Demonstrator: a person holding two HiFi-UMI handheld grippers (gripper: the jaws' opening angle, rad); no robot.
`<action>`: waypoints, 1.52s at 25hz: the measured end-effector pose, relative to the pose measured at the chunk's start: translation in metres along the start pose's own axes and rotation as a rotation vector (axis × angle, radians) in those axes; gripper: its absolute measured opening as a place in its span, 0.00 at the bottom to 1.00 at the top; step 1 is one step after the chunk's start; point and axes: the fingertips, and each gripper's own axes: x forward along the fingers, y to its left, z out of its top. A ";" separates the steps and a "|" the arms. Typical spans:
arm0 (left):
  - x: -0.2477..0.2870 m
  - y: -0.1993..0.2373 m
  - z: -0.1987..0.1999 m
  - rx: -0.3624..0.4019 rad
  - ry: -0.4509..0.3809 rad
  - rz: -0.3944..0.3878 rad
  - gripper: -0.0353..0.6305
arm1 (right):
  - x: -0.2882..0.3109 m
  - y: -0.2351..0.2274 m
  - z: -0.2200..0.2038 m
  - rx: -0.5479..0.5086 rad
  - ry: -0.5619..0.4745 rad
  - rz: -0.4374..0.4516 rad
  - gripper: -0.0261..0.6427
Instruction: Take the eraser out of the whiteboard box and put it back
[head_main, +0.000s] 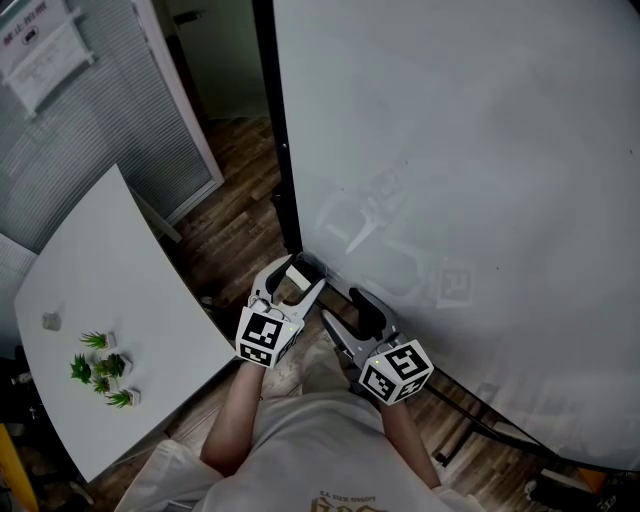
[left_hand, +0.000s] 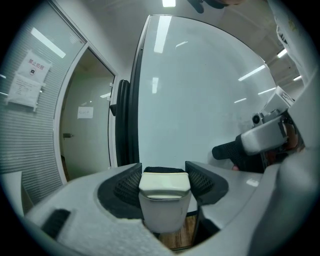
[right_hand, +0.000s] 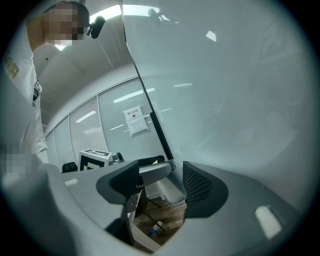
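A cream eraser (head_main: 296, 283) with a black felt face sits between the pads of my left gripper (head_main: 296, 274), which is shut on it. This is at the lower left corner of the big whiteboard (head_main: 470, 160). In the left gripper view the eraser (left_hand: 164, 200) fills the gap of the left gripper (left_hand: 164, 181), both pads against its sides. A dark holder (head_main: 312, 266) shows just past it; I cannot tell if it is the box. My right gripper (head_main: 348, 312) hangs beside it on the right, open. In its own view the right gripper (right_hand: 161, 186) holds nothing, with floor showing through the gap.
A white table (head_main: 120, 260) stands at the left with small green plants (head_main: 100, 365) on it. Behind it are blinds and a glass door (head_main: 190, 110). Wooden floor (head_main: 235, 215) lies below. The whiteboard's stand legs (head_main: 470, 420) run along the floor at the lower right.
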 end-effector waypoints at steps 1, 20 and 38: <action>0.000 0.001 -0.001 -0.002 0.002 0.005 0.46 | -0.001 0.000 0.000 0.000 -0.001 0.000 0.44; -0.008 0.002 0.009 -0.013 -0.018 0.039 0.46 | -0.006 0.006 0.004 -0.011 -0.010 0.010 0.43; -0.026 0.003 0.025 -0.019 -0.055 0.063 0.46 | -0.010 0.016 0.010 -0.033 -0.024 0.017 0.43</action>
